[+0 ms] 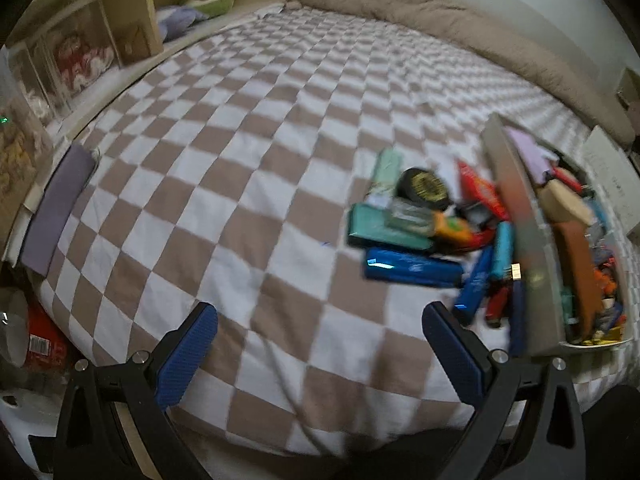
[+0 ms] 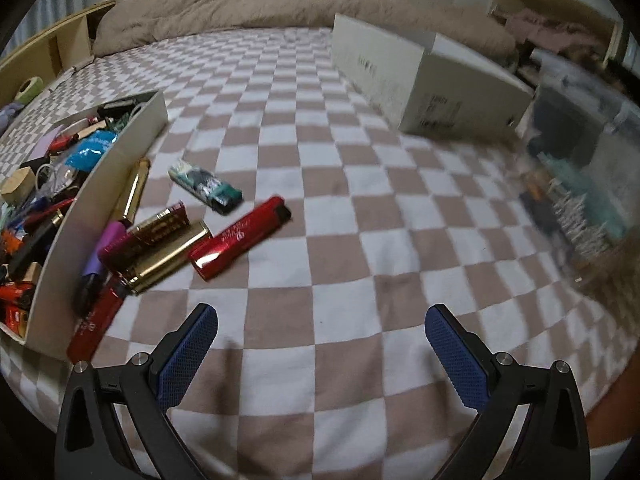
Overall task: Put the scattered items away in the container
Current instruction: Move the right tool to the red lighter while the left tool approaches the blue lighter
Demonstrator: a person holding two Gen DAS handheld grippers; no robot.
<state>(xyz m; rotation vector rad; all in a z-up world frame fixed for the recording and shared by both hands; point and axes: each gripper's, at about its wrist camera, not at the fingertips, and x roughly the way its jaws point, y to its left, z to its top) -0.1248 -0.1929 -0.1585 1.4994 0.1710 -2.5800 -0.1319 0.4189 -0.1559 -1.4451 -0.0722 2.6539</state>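
No legible brand text; script on red lighter [image 2: 239, 237] and print on white box [image 2: 432, 88] too blurred. Left tool [image 1: 320, 354] and right tool [image 2: 321, 354] both spread wide, empty, low over checkered bed [image 2: 360, 208]. Container [image 2: 100, 184] sits left in right view, part-filled; gold tube [image 2: 168, 258], teal lighter [image 2: 206, 188] loose just beside it.

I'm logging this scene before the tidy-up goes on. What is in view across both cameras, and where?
container: one, white, on the bed, already crowded with small items
red lighter: one, right of the container
teal patterned lighter: one, beyond the red lighter
gold tube: one, against the container's right wall
blue lighter: one, in the pile left of the container
black round tin: one, same pile
white box: one, far right
checkered blanket: one, brown and white
left gripper: open, empty
right gripper: open, empty
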